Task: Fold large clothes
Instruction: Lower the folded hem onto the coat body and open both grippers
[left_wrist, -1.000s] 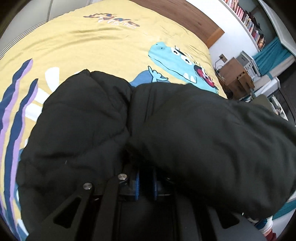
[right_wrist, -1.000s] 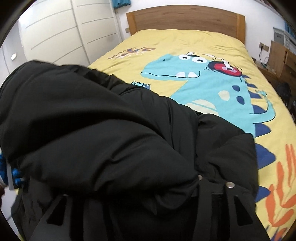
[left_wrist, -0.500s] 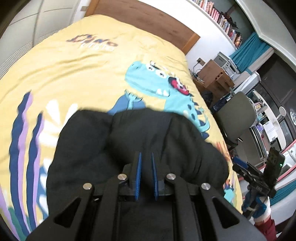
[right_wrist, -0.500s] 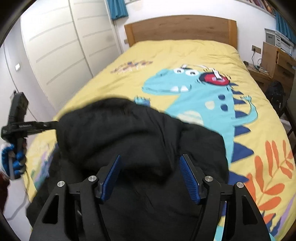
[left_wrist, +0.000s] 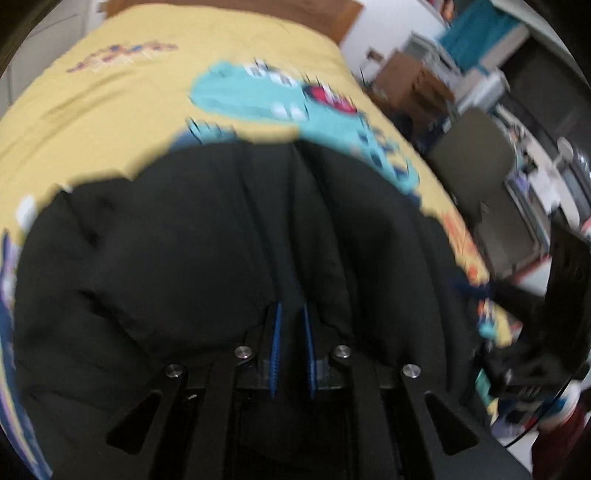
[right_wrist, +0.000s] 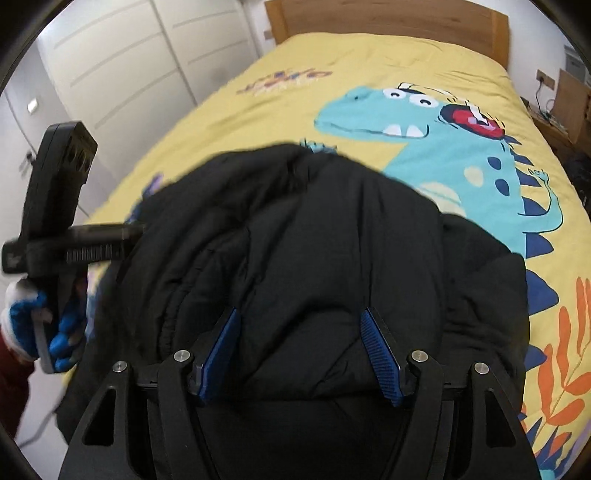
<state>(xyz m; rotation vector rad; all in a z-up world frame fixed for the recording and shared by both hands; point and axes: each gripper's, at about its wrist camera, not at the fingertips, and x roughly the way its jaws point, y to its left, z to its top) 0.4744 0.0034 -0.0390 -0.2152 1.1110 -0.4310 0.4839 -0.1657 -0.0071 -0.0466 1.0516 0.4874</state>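
Observation:
A black padded jacket (right_wrist: 295, 229) lies bunched and folded on the yellow dinosaur bed cover (right_wrist: 277, 92). My right gripper (right_wrist: 300, 312) hovers over its near part. It is open, and its blue pads stand wide apart, clear of the fabric. My left gripper (right_wrist: 136, 230), held by a gloved hand (right_wrist: 29, 325), meets the jacket's left edge. In the blurred left wrist view the jacket (left_wrist: 166, 258) fills the foreground. There the left gripper (left_wrist: 291, 306) is shut, and creases in the black fabric run into its narrow gap.
A wooden headboard (right_wrist: 388, 18) closes the far end of the bed. White wardrobe doors (right_wrist: 129, 55) stand along the left. A wooden bedside unit (right_wrist: 569, 103) and a grey chair (left_wrist: 476, 158) stand to the right of the bed.
The raised fold of the jacket has come down onto the rest of it on the bed. My right gripper has opened and let it go. The left gripper has swung sideways and rolled.

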